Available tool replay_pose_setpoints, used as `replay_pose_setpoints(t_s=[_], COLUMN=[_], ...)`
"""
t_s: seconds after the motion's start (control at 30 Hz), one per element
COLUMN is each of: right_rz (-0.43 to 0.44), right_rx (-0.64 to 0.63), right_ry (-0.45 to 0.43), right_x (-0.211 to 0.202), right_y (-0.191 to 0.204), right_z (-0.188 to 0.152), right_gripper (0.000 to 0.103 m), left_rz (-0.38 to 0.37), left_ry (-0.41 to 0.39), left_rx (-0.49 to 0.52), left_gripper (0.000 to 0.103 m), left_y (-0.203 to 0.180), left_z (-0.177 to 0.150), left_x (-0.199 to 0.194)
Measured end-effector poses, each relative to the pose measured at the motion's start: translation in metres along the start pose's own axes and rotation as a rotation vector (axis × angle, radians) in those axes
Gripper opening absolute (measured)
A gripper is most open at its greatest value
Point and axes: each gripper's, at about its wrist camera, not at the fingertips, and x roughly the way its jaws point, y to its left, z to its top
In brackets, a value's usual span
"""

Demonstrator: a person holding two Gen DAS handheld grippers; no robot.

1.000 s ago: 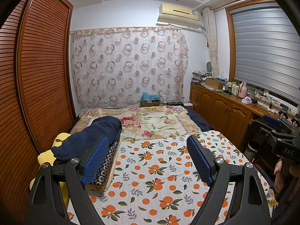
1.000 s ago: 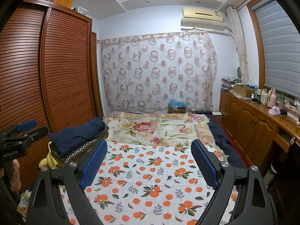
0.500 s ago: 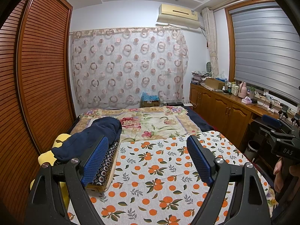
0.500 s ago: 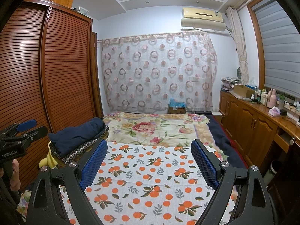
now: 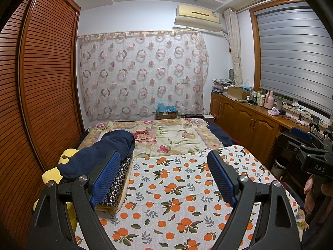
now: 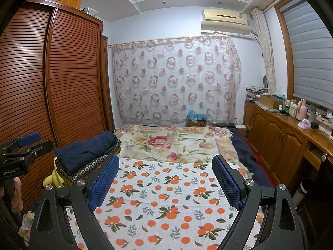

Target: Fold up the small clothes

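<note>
A navy garment [image 5: 100, 156] lies folded on top of a dark patterned folded cloth [image 5: 119, 179], on a yellow item at the bed's left side; the same navy garment [image 6: 85, 148] shows in the right wrist view. My left gripper [image 5: 163, 179] is open over the orange-print sheet [image 5: 170, 189], nothing between its blue pads [image 5: 105, 179]. My right gripper [image 6: 165, 181] is open too, also above the orange-print sheet [image 6: 162, 198], with nothing in it. The right gripper's body [image 5: 312, 156] appears at the right edge of the left view, and the left gripper's body [image 6: 18, 156] at the left edge of the right view.
A floral blanket [image 5: 166, 137] covers the far half of the bed. A slatted wooden wardrobe [image 5: 41, 83] runs along the left. Wooden cabinets [image 5: 249, 125] with bottles and boxes line the right under a blind. A patterned curtain [image 5: 143, 77] hangs behind.
</note>
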Motion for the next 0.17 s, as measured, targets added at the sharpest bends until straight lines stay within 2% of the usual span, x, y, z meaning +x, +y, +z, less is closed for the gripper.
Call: replay_pose_setpoints(t_s=[0.17], right_rz=[0.001], right_rx=[-0.001], right_ry=[0.001], right_x=[0.0003], right_y=[-0.0004], right_z=[0.0002], right_gripper=[0.092], left_rz=[0.003], left_ry=[0.001], left_rx=[0.001], left_gripper=[0.086], left_y=[0.0009], left_z=[-0.0003], left_x=[-0.0006])
